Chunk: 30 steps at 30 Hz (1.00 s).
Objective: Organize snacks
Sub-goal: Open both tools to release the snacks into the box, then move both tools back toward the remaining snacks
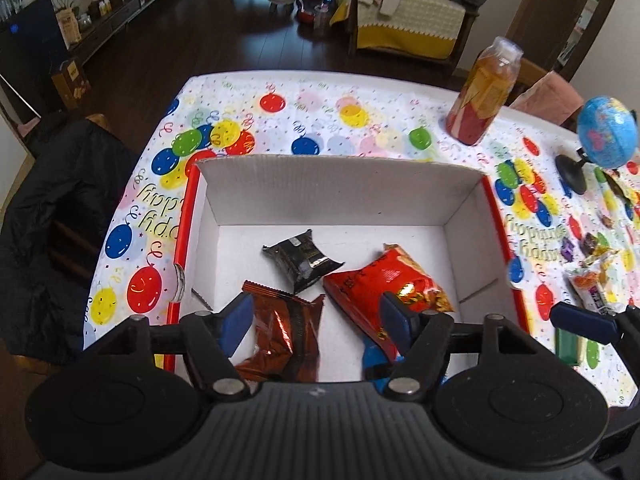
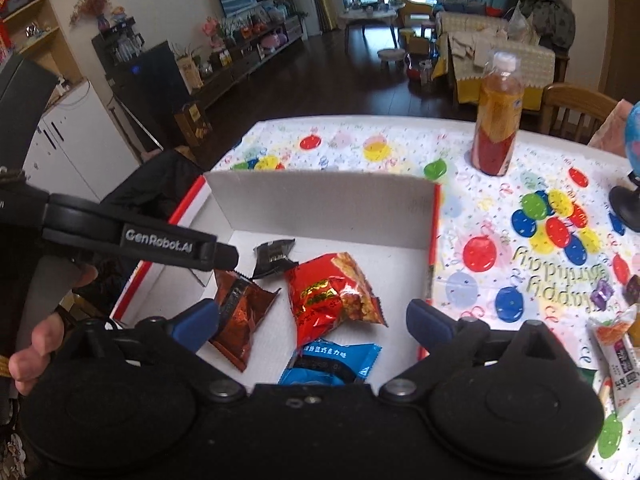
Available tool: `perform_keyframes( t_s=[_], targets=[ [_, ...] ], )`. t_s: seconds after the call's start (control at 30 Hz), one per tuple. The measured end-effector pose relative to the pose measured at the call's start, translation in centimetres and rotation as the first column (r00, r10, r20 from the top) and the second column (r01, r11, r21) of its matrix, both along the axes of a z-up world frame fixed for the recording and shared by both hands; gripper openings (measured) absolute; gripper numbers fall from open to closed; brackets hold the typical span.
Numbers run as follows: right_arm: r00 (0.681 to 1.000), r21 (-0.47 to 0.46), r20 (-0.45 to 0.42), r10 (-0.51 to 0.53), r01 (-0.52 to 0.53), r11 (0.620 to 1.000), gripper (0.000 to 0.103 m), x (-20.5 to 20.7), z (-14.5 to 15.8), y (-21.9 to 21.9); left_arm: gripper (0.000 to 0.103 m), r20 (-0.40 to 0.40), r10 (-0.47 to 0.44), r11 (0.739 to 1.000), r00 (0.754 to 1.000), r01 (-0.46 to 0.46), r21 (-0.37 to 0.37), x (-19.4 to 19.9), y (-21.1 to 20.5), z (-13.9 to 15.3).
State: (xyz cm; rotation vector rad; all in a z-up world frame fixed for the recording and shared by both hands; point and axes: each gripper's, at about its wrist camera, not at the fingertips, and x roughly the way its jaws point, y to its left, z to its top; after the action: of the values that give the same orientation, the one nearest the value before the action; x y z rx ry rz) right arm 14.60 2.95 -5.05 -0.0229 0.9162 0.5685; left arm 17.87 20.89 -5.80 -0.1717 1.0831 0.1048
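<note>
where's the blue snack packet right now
The blue packet lies inside the white box at its near edge, low centre in the right wrist view, just below the red chip bag.

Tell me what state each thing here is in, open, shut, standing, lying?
Cardboard box: open-topped, upright.
Red snack bag: lying in the box, sealed.
Brown packet: lying in the box.
Black packet: lying in the box.
Blue packet: lying in the box.
Drink bottle: standing, capped.
Left gripper: open, empty.
Right gripper: open, empty.
</note>
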Motion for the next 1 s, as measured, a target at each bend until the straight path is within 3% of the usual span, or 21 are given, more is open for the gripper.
perform_keyframes(
  t_s=[0.13, 0.43, 0.67, 0.83, 1.0],
  targets=[
    [1.000, 0.019, 0.014, -0.023, 0.023, 1.000, 0.103, -0.8, 1.0, -1.7, 0.079, 0.035, -0.014, 1.000, 0.999, 0.015, -0.013, -1.2, -1.0, 1.1],
    [0.993, 0.032, 0.078, -0.094, 0.092, 0.995, 0.103, -2.9, 2.3, -7.0, 0.086, 0.114, -0.071, 0.996, 0.991, 0.076, -0.039, -3.5, -5.1, 2.6],
    [0.978, 0.043, 0.114, -0.177, 0.173, 0.984, 0.103, -4.4, 2.6, -12.9, 0.099, 0.165, -0.121, 0.989, 0.979, 0.133, -0.064, -4.4, -9.7, 3.0],
    [0.964, 0.057, 0.117, -0.237, 0.232, 0.971, 0.103, -5.1, 2.0, -17.4, 0.100, 0.186, -0.163, 0.979, 0.969, 0.182, -0.094, -4.5, -13.6, 2.7],
    [0.949, 0.048, 0.134, -0.286, 0.282, 0.958, 0.103, -5.0, 1.4, -21.5, 0.100, 0.173, -0.229, 0.967, 0.958, 0.245, -0.077, -4.1, -18.6, 1.8]
  ],
)
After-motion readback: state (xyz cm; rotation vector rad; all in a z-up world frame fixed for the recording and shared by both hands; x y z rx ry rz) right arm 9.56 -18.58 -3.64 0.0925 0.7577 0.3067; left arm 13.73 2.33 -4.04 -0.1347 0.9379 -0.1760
